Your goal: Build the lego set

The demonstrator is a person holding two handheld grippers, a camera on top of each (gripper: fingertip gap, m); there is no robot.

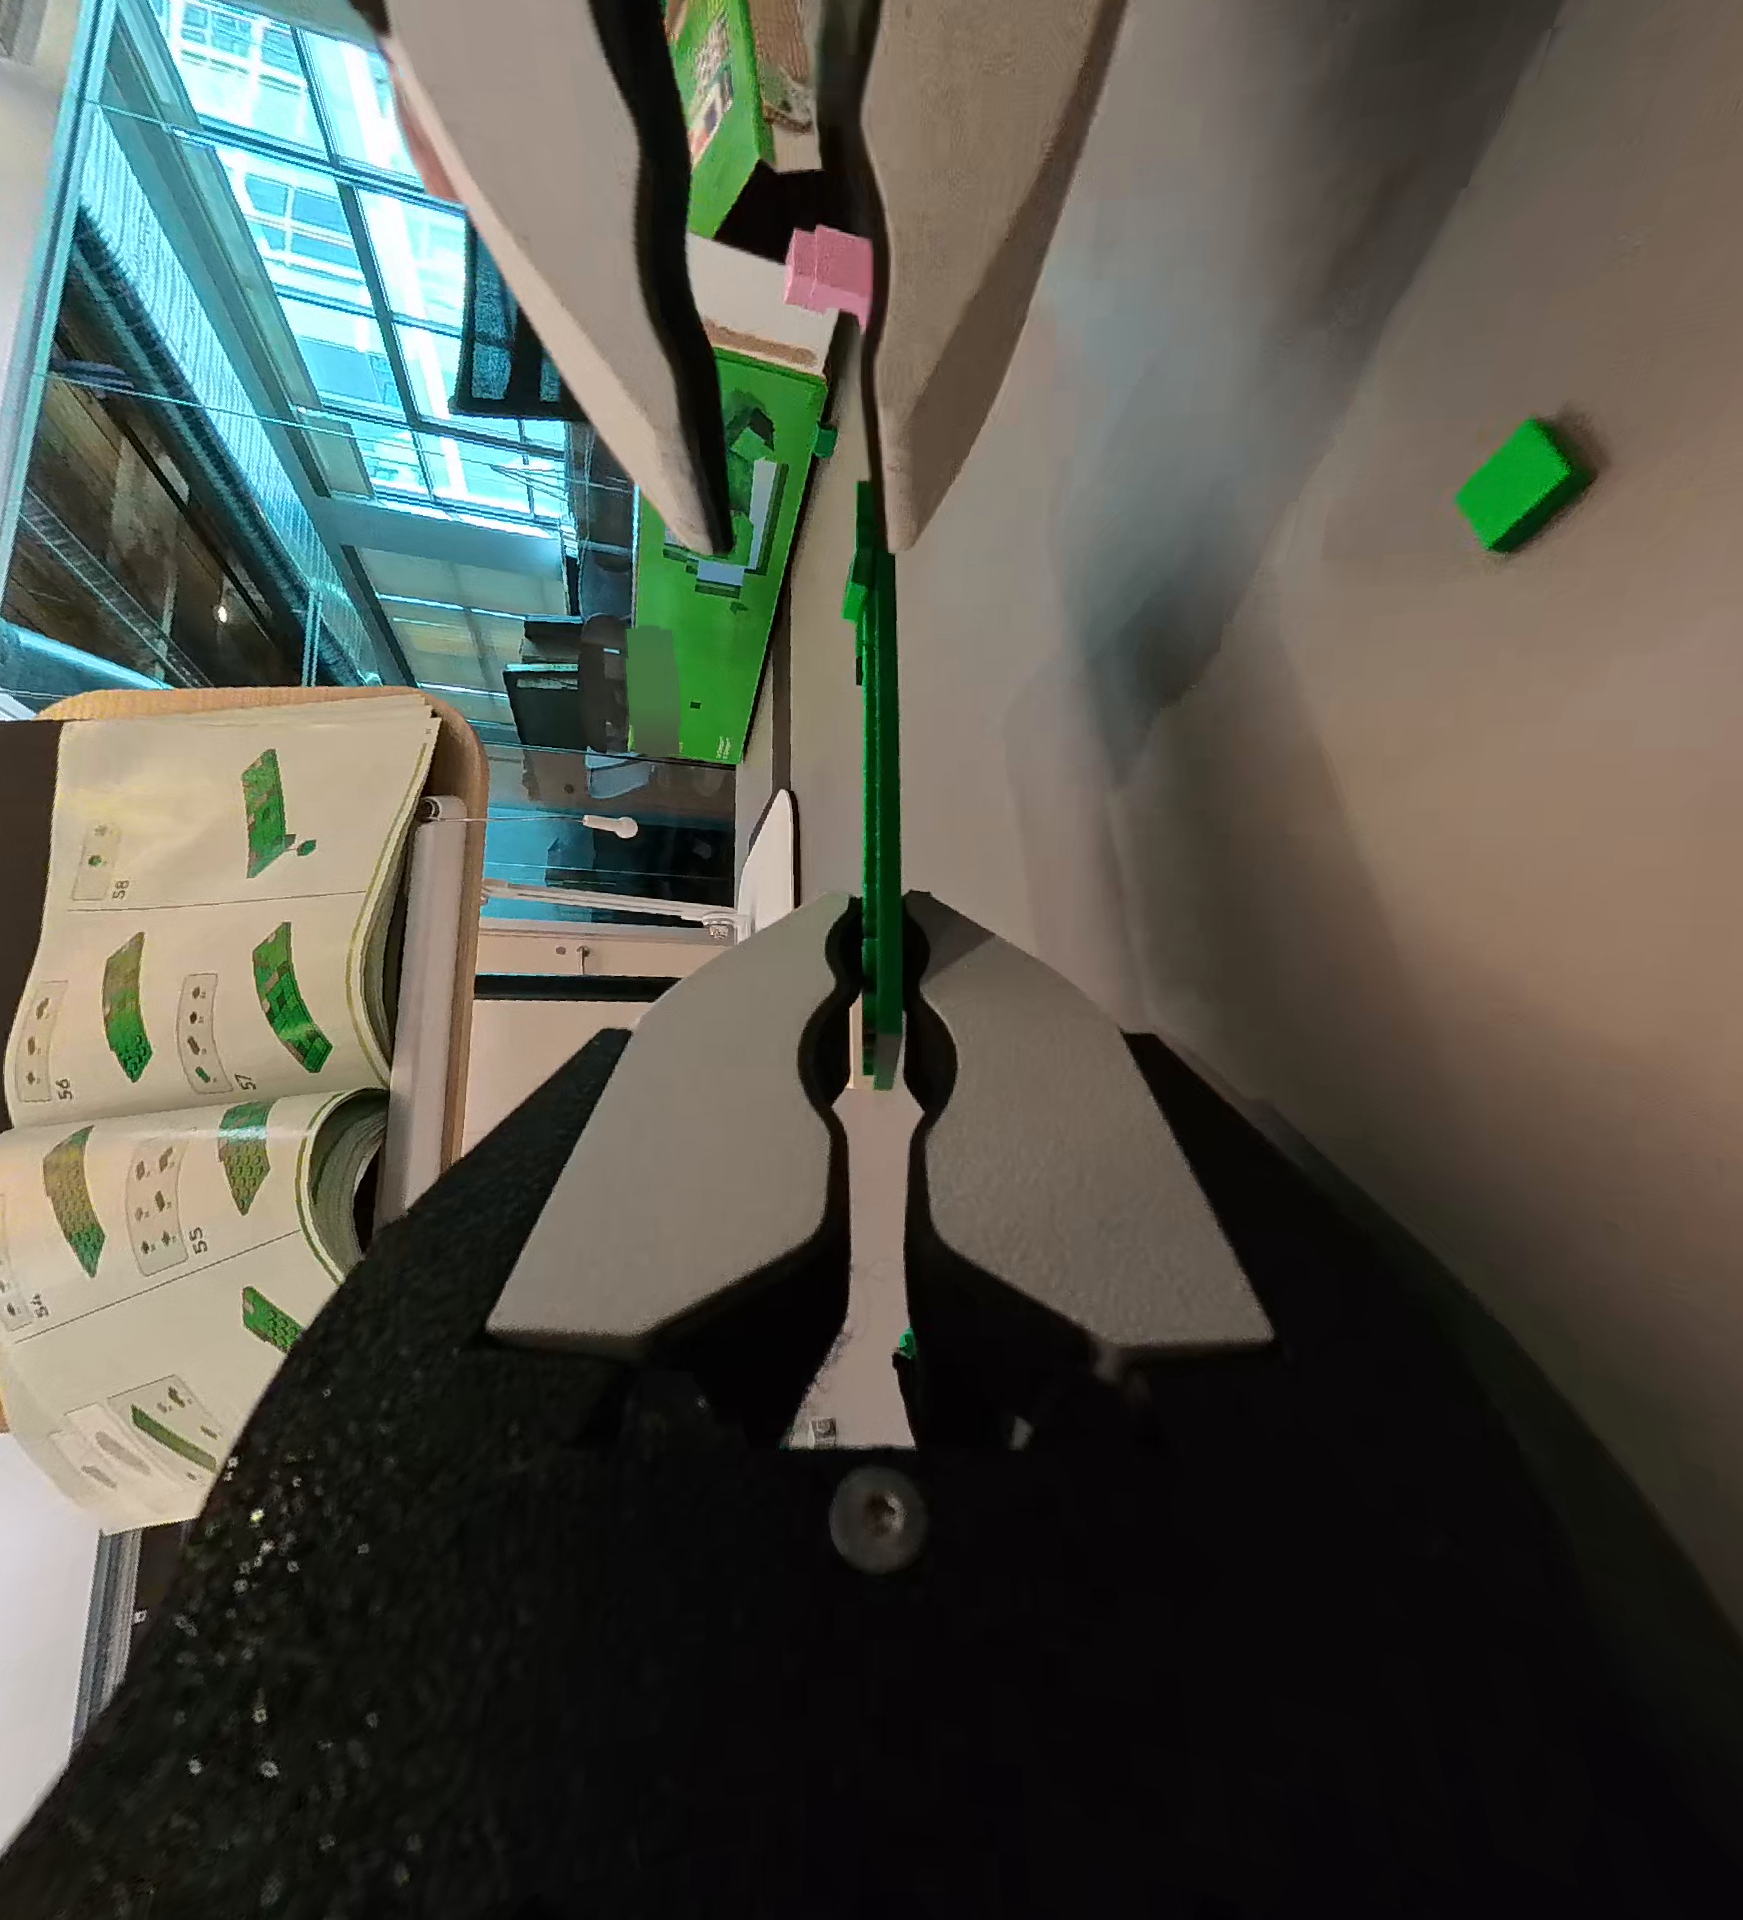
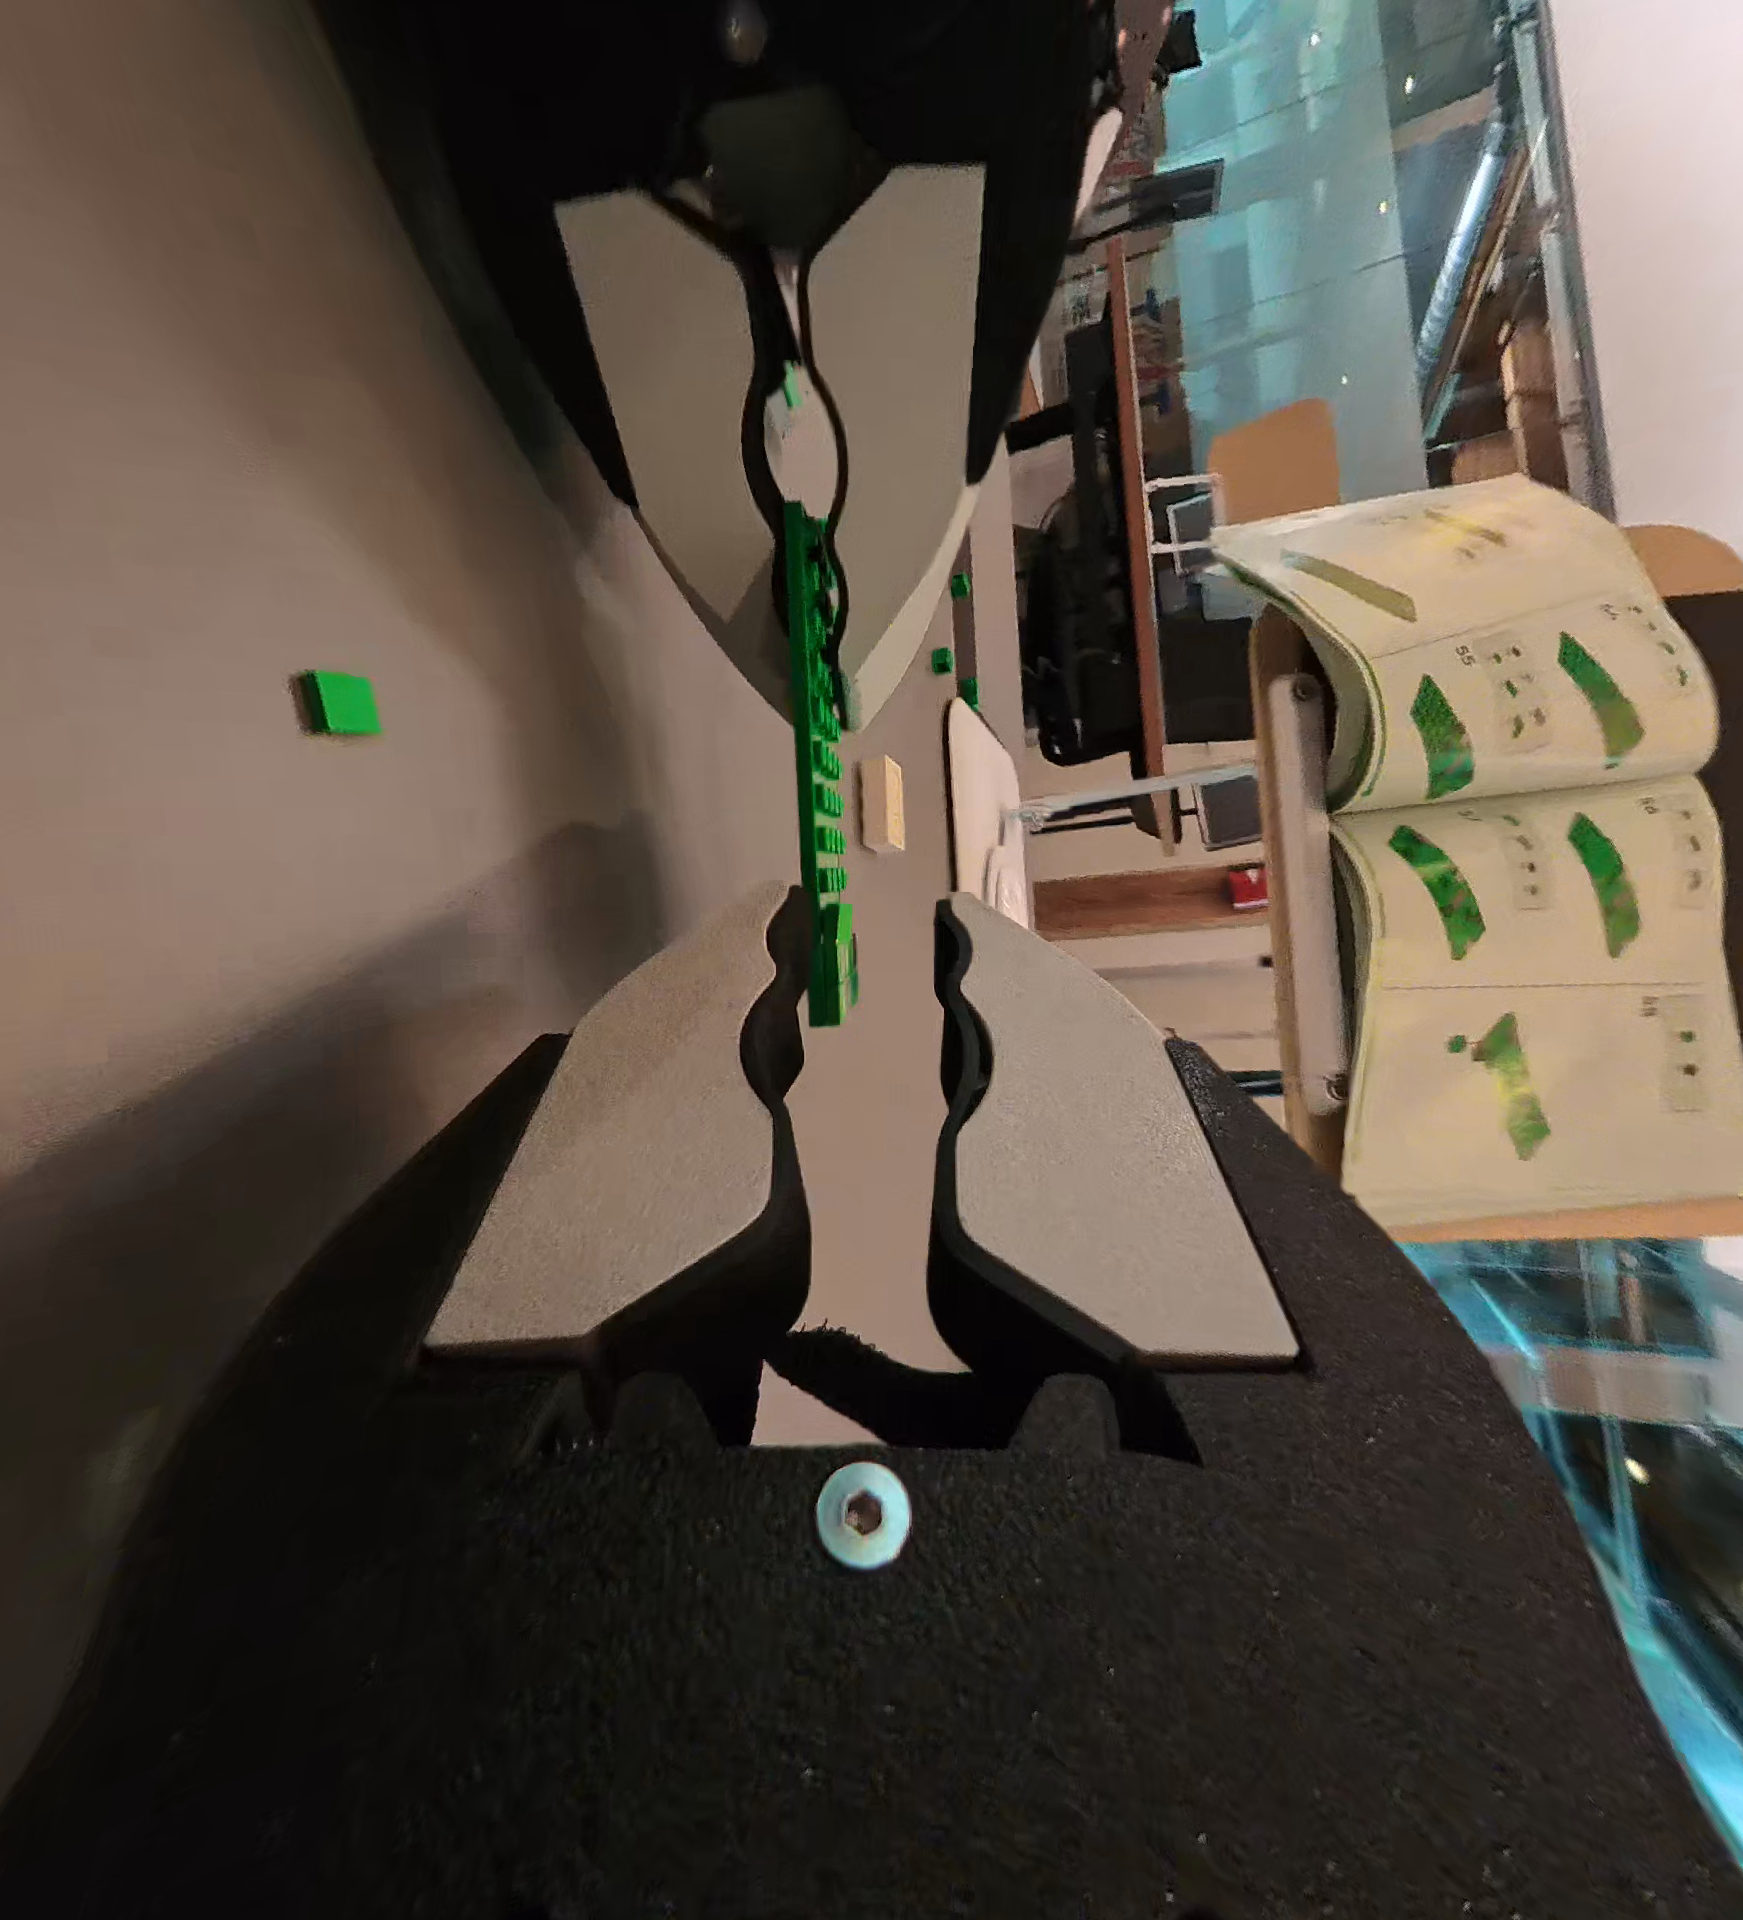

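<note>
- Left wrist view has the left hand-held gripper [image 1: 882, 997] pinched narrow on one end of the green plate [image 1: 879, 790], which is seen edge-on and runs away toward the right hand-held gripper [image 1: 805, 535] at the far end.
- Right wrist view has the right hand-held gripper [image 2: 867, 935] with its jaws parted; the plate's near end lies against the left finger [image 2: 680, 1049] only, so nothing is clamped there.
- The plate is held off the grey desk [image 2: 119, 416] between the two tools, long and thin, studs on one face, with a few small green pieces already stacked near its ends.
- Progress looks early to middling: a base plate carries a few tiles, while the open instruction booklet [image 2: 1532, 883] shows many steps.
- Loose parts remain on the desk: a flat green tile [image 2: 339, 704], a tan brick [image 2: 882, 803], some tiny green bits [image 2: 960, 585] and a pink brick [image 1: 831, 270].
- A green set box [image 1: 732, 561] stands behind the work.
</note>
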